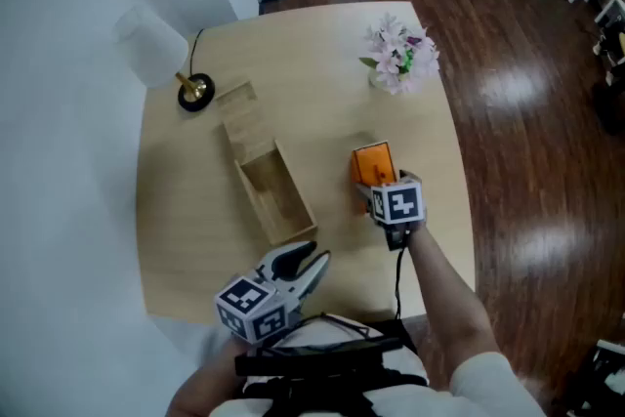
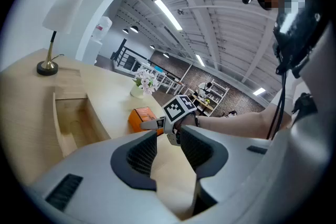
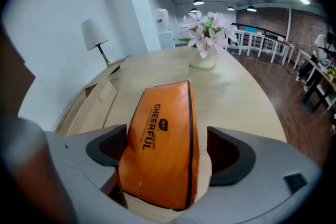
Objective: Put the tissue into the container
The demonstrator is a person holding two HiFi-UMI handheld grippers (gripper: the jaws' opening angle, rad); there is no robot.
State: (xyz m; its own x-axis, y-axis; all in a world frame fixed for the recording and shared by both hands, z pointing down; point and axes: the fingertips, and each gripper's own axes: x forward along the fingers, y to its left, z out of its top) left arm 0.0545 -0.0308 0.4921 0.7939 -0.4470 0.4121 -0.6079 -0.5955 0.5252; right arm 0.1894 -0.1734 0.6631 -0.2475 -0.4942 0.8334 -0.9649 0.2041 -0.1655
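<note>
An orange tissue pack (image 1: 372, 162) rests on the round wooden table (image 1: 195, 229), right of centre. My right gripper (image 1: 377, 185) stands open with its jaws on either side of the pack (image 3: 163, 144); a gap shows between the pack and the right-hand pad (image 3: 223, 150). The container, an open wooden box (image 1: 275, 198), lies left of the pack, with its lid (image 1: 241, 116) beyond its far end. My left gripper (image 1: 311, 261) hangs open and empty over the table's near edge, just short of the box (image 2: 73, 118). Through its jaws (image 2: 168, 152) I see the right gripper's marker cube.
A lamp with a brass base (image 1: 194, 93) stands at the table's far left beside the wall. A vase of pink and white flowers (image 1: 400, 56) stands at the far right. Dark wood floor (image 1: 527, 142) surrounds the table on the right.
</note>
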